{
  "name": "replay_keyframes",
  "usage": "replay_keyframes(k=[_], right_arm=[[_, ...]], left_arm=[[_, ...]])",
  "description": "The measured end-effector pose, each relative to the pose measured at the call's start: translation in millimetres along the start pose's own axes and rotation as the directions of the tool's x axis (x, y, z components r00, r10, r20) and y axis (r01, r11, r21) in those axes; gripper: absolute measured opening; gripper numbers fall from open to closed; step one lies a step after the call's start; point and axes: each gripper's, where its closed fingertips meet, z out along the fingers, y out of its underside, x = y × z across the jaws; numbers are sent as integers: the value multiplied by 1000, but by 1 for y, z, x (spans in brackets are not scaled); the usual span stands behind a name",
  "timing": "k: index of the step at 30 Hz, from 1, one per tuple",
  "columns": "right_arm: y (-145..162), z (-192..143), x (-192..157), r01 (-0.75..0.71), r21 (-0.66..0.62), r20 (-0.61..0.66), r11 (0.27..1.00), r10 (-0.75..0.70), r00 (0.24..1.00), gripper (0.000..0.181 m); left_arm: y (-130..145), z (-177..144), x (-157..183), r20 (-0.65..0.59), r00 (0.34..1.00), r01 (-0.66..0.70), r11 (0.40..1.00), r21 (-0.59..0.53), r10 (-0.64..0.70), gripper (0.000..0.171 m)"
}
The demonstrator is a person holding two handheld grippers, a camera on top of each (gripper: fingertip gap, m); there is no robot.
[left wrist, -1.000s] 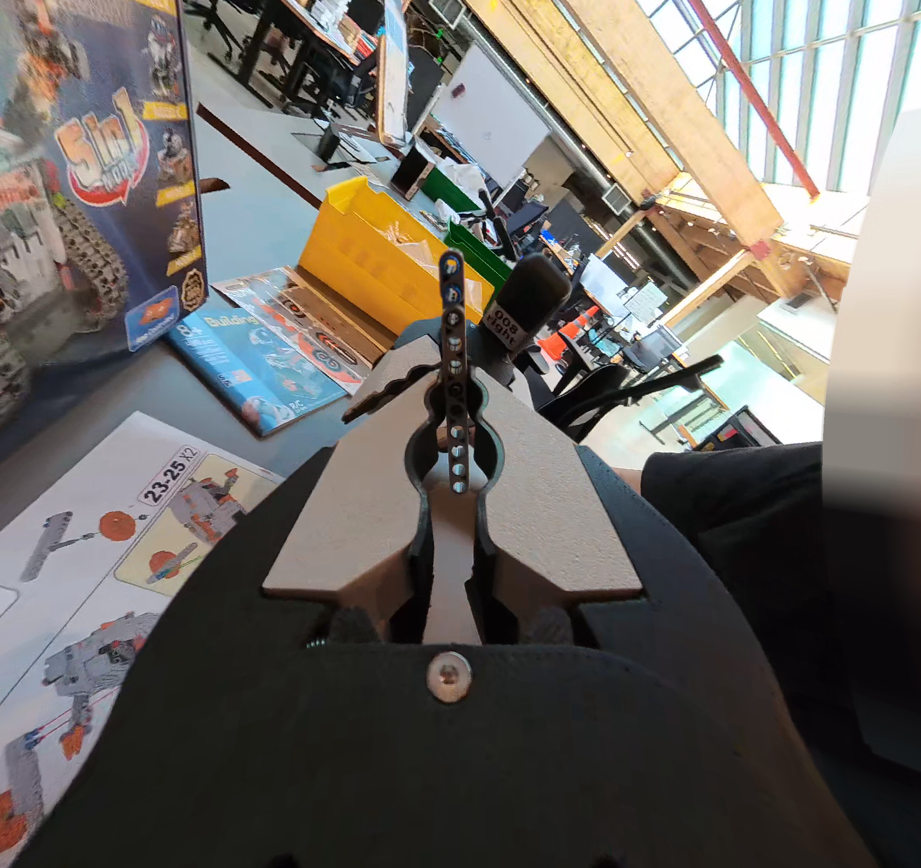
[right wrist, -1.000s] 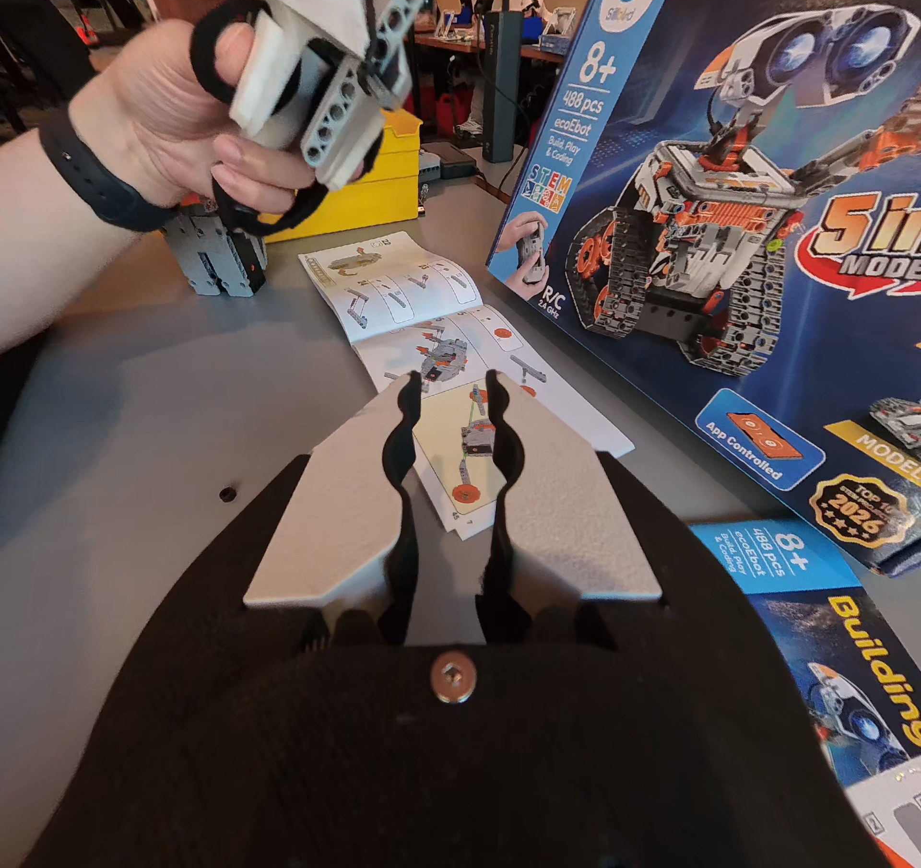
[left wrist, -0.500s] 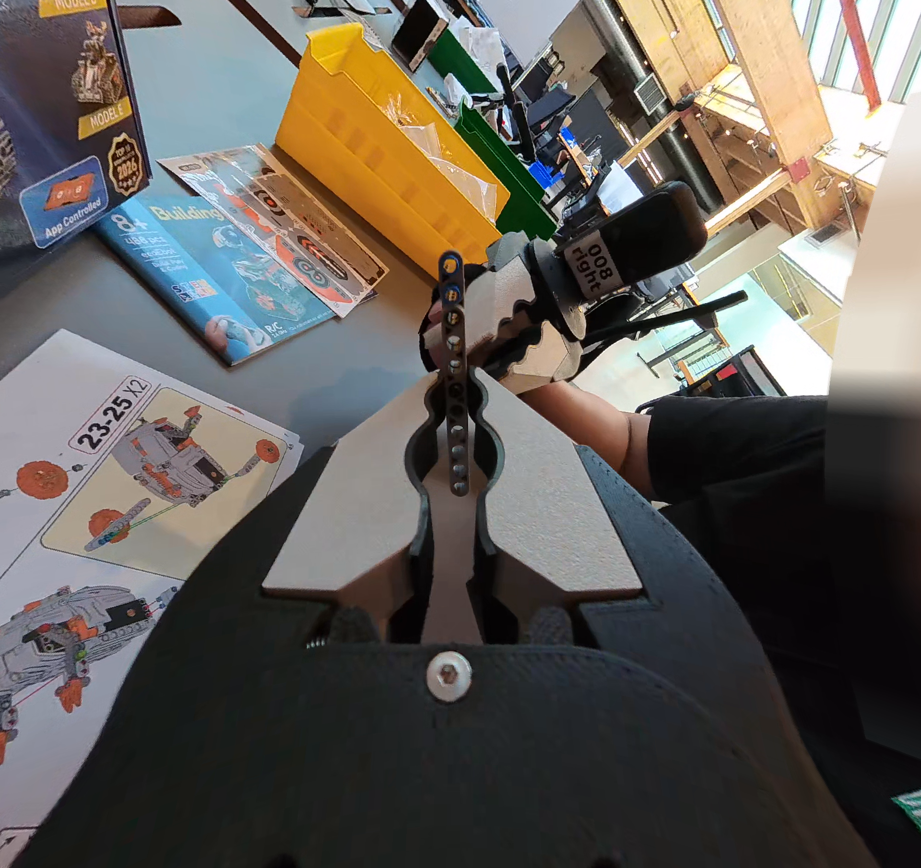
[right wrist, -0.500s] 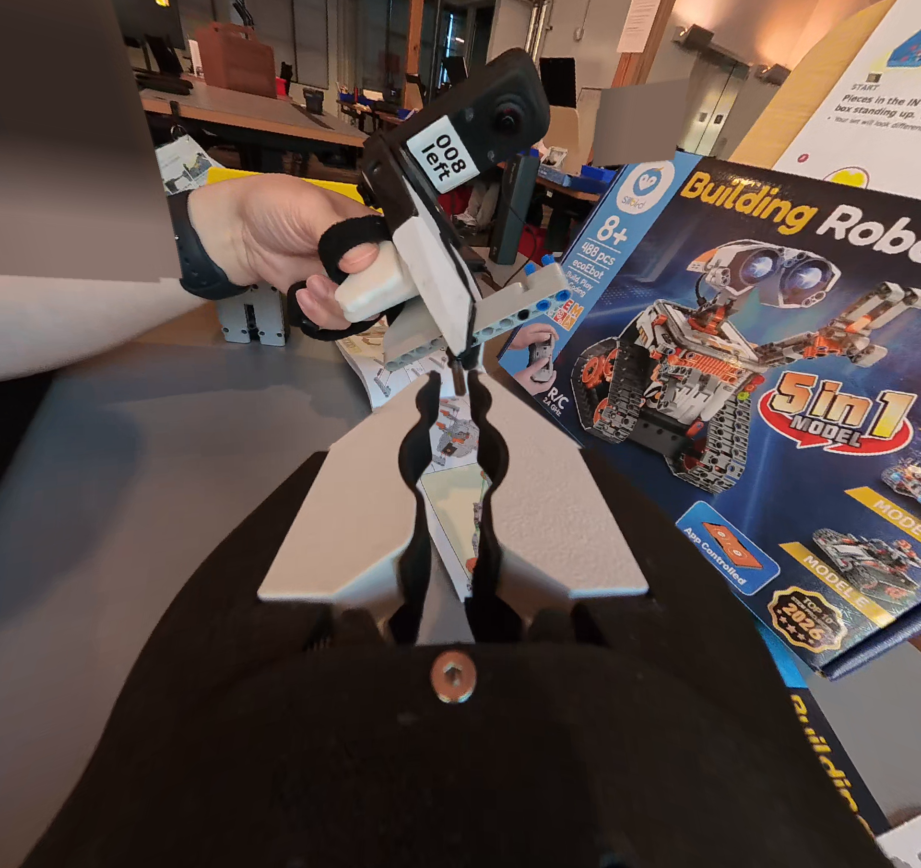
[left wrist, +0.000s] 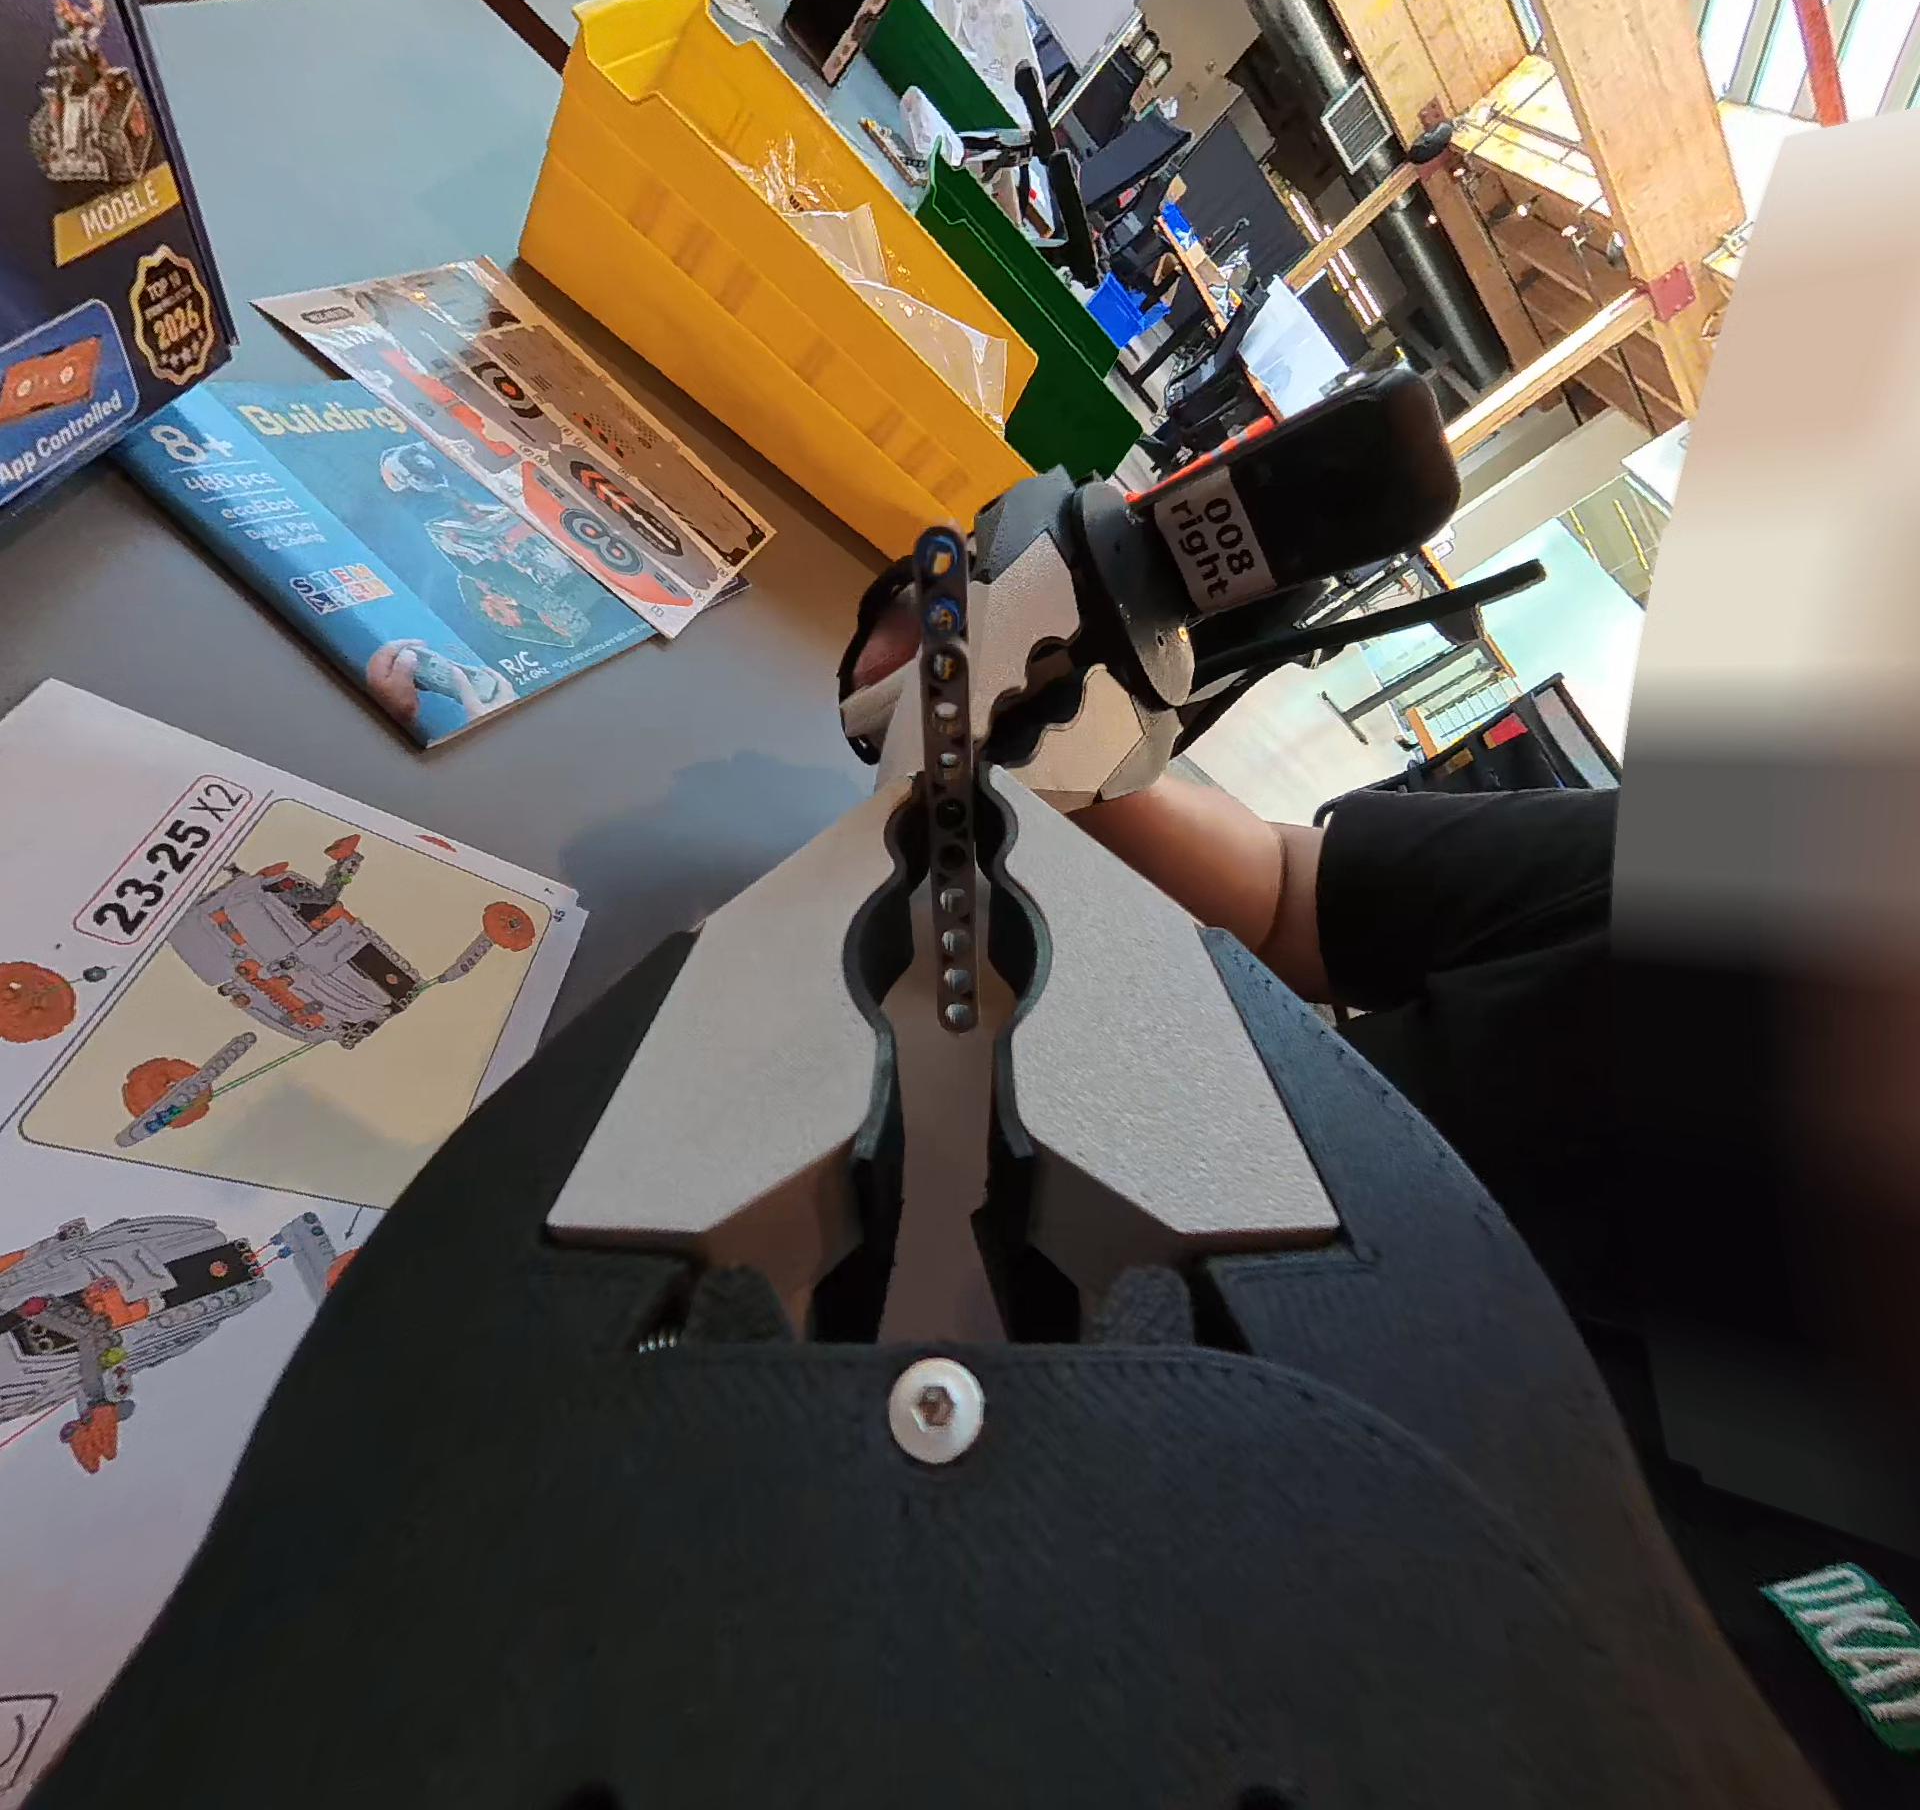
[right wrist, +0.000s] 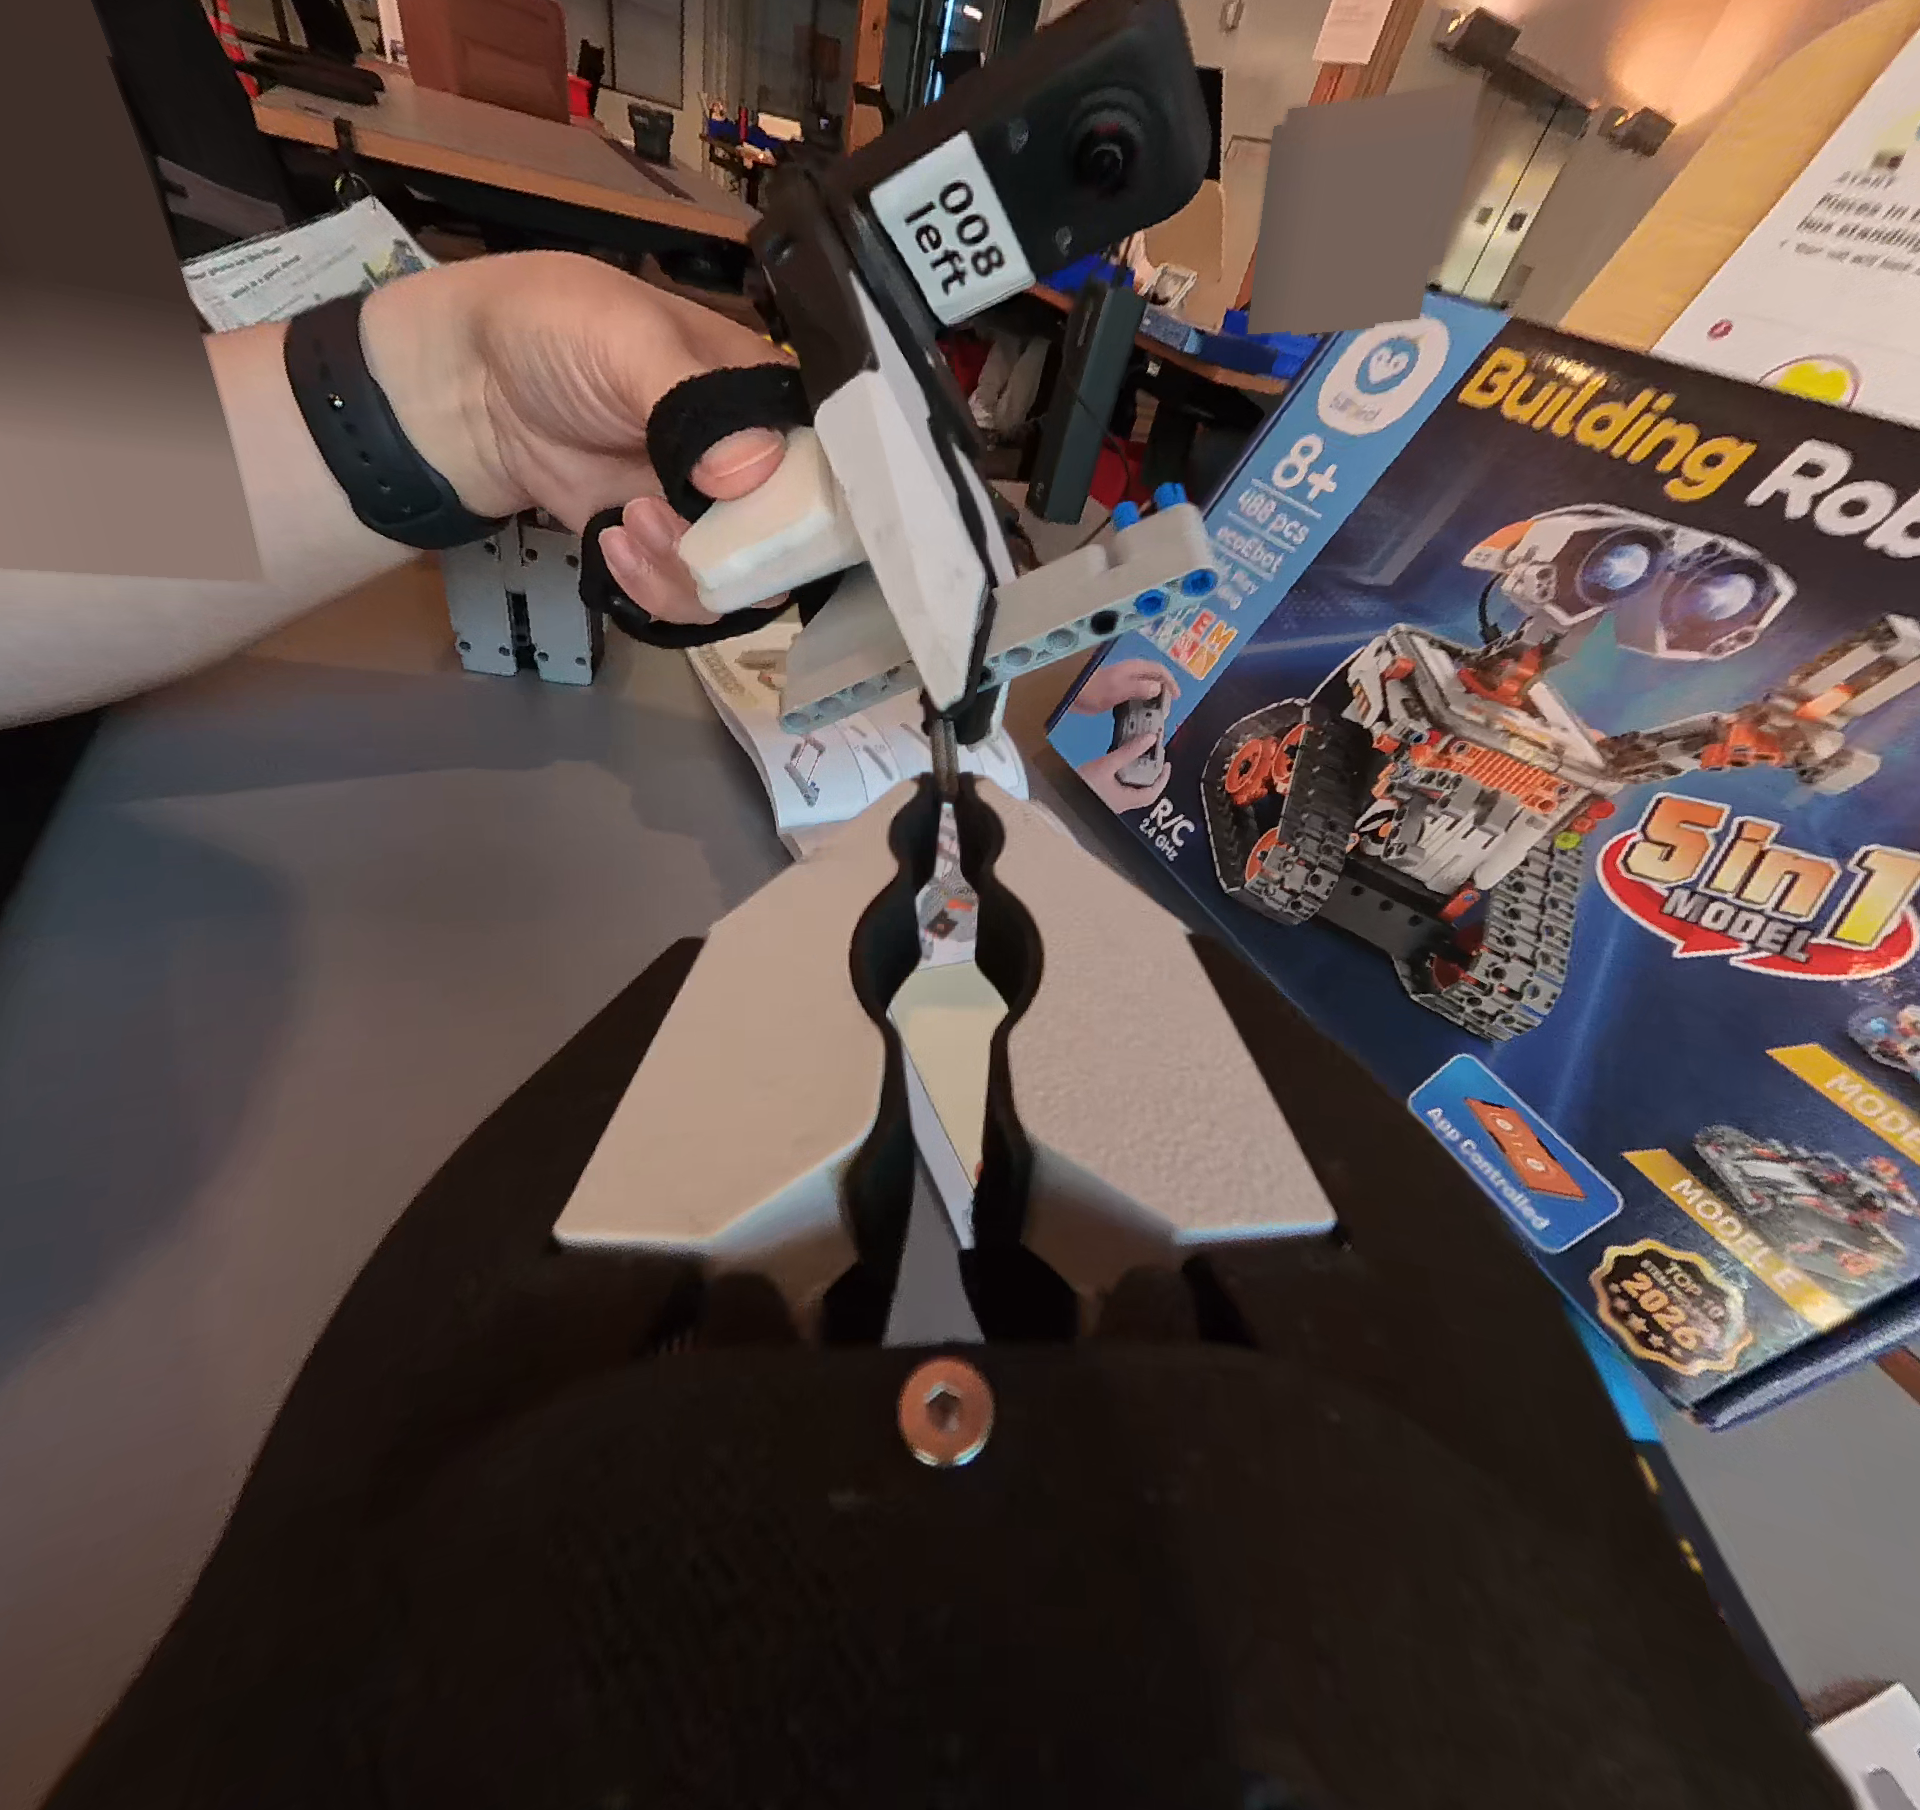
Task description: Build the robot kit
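Above the grey tabletop [left wrist: 644, 773], near its front edge, our left gripper [left wrist: 951, 804] clamps a long grey perforated plastic beam [left wrist: 948, 773] while our right gripper [right wrist: 945, 804] pinches a thin dark axle [right wrist: 941, 758] beneath it, which a slight tilt could jam or drop.

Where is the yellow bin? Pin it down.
In the left wrist view, the yellow bin sits upper centre on the grey table, between the sticker sheet and a green bin.

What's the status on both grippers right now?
Left gripper shut on grey holed beam, held above the table. Right gripper pinching a thin dark pin under the beam. Nothing between them.
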Motion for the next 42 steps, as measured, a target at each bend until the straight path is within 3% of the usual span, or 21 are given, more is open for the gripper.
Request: replay_keyframes(k=[14, 20, 23, 29, 35, 39, 42], right_arm=[[-22, -12, 5, 22, 72, -41, 997, -20, 999, 1], [-18, -10, 5, 22, 69, -47, 997, -19, 999, 2], [-22, -11, 10, 12, 107, -68, 994, -4, 998, 19], [-24, -44, 60, -27, 191, -267, 981, 79, 960, 27], [15, -86, 128, -123, 162, -474, 979, 187, 861, 30], [50, -108, 159, -195, 104, -560, 975, 219, 799, 30], [59, -123, 173, -240, 151, -585, 959, 282, 761, 29]], left_arm=[[-12, -8, 15, 0, 1000, -31, 999, 45, 31, 12], [-11, -6, 15, 6, 999, -47, 999, 28, 46, 5], [-17, -10, 10, 55, 997, -56, 997, 56, 53, 5], [-49, -40, 25, 143, 987, -107, 969, 221, 77, 5], [-70, -74, 57, 236, 960, -223, 918, 327, 150, 5], [-77, -89, 71, 248, 956, -242, 893, 379, 154, 4], [-79, -94, 76, 250, 956, -248, 884, 396, 157, 5]])
